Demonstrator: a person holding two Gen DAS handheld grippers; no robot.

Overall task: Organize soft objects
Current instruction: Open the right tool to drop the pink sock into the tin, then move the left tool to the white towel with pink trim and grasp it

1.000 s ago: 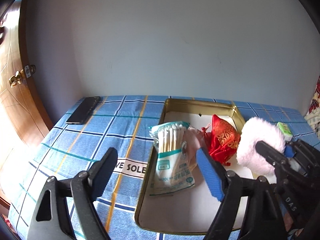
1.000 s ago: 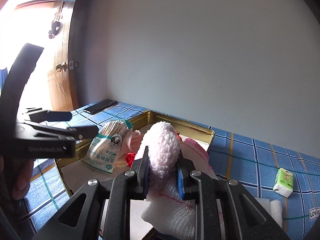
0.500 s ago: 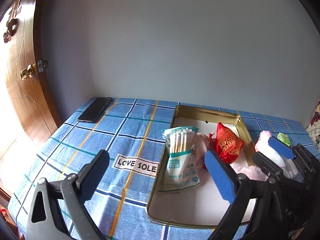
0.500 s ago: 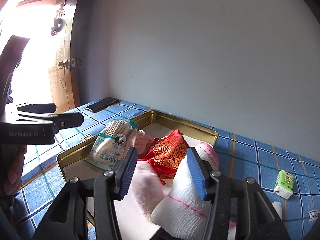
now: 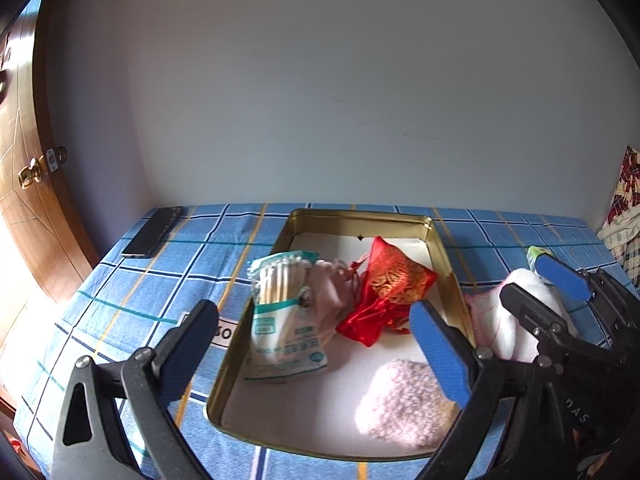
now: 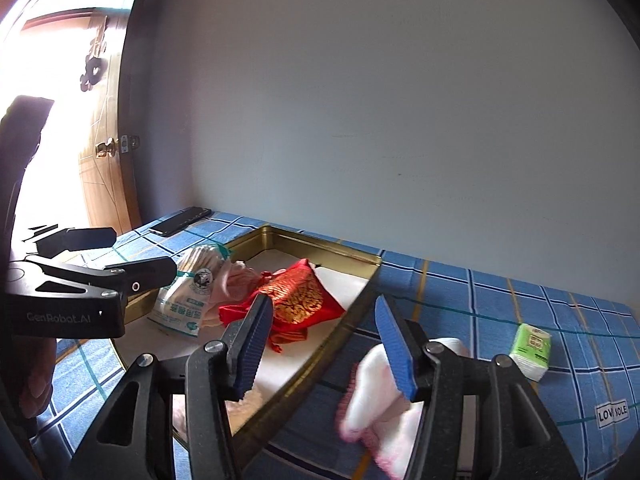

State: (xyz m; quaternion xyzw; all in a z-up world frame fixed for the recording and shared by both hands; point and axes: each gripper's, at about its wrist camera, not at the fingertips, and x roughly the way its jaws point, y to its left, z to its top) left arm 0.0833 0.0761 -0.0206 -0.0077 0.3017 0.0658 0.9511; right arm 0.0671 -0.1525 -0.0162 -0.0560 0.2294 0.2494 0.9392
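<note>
While our right gripper [image 6: 320, 344] stands half-spread and empty, jaws just opened, the pink fluffy pouf [image 5: 400, 404] lies in the gold tin tray [image 5: 360, 216]. Left gripper [image 5: 316, 344] gapes wide, empty. Next, we judge: the white cloth [image 6: 376, 404] beside the tray.

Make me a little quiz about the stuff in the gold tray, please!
1. True or false: the fluffy pink puff lies inside the gold metal tray.
2. Which lies outside the tray? A) red embroidered pouch B) green tissue packet C) cotton swab bag
3. Fill in: the black phone lies on the blue checked ____.

Key: 1 true; 2 B; 3 tablecloth.
</note>
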